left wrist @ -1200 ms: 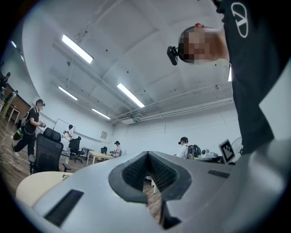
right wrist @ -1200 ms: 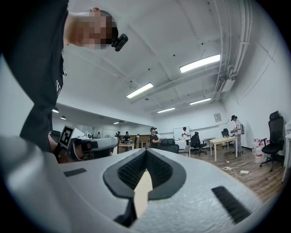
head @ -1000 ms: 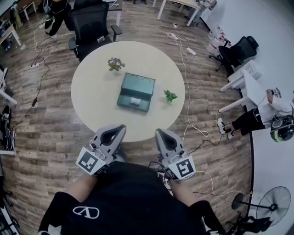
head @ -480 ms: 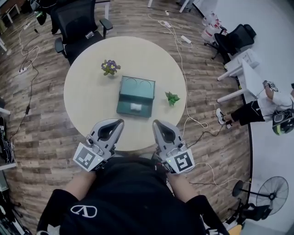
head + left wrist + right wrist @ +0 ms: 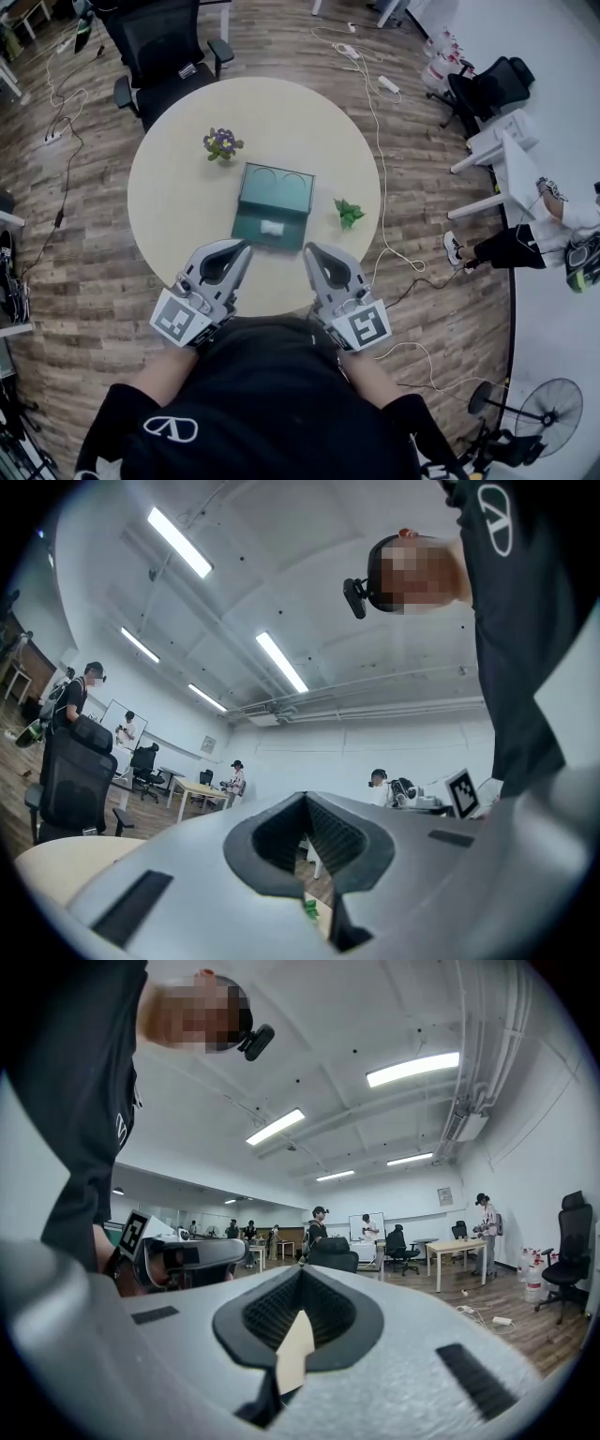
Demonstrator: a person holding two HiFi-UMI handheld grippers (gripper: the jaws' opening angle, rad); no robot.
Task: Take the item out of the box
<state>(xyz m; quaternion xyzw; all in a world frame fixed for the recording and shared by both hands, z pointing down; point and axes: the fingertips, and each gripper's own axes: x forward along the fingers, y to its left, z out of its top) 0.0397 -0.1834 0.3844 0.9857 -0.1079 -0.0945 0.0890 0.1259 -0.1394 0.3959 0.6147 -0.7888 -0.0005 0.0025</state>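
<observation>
Jaws pressed together on both sides, nothing between them: left gripper [image 5: 246, 247], right gripper [image 5: 308, 250]. Against the frame a second ago, I have both tips further in over the round surface [image 5: 173, 202]. In the head view they now reach the near edge of the green box [image 5: 275, 190]; before, they stopped short of it. Box lies open mid-surface, with the white item [image 5: 272, 228] unmoved in its near half. Purple flowers [image 5: 222, 143] and green plant [image 5: 349, 213] flank it as before.
</observation>
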